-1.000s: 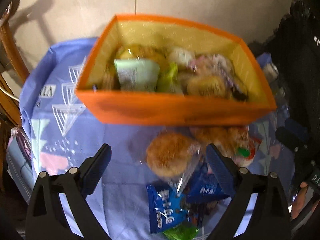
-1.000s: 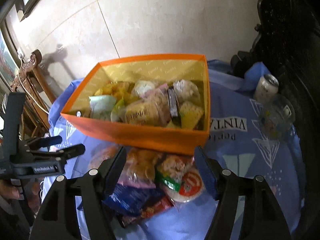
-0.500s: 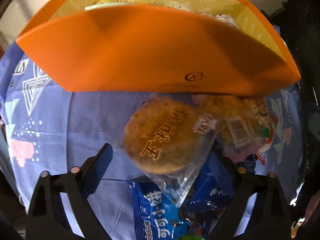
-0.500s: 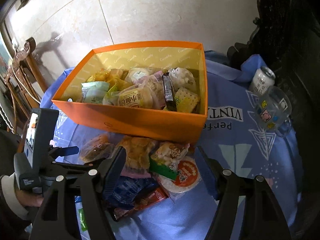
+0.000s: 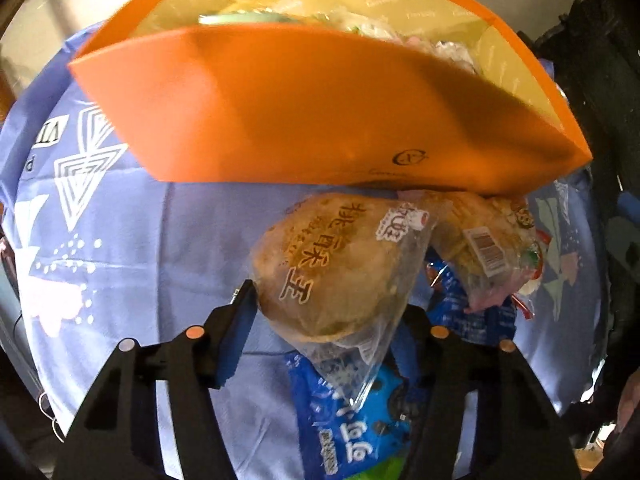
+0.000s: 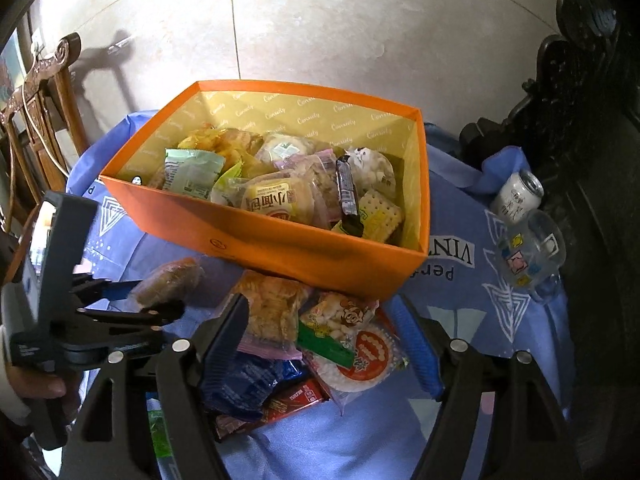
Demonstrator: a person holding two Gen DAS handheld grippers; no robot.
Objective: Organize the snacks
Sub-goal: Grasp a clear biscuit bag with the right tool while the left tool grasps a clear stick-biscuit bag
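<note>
Here the left tool (image 5: 326, 312) is closing around a clear-wrapped round pastry (image 5: 340, 264) printed with Chinese characters, lying on a blue cookie packet (image 5: 352, 424), its sealed tail pointing near. The right tool (image 6: 324, 332) is opening above loose snack packets (image 6: 340, 336). Beyond, the orange box (image 6: 296, 248) holds more snacks; a can (image 6: 516, 196) and a glass mug (image 6: 532, 256) stand far right on the blue-clothed counter (image 6: 460, 320).

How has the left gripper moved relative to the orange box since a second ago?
Yes. The left gripper has dropped toward the cloth: the orange box now looms above it, and its closing jaws flank the round pastry packet.
</note>
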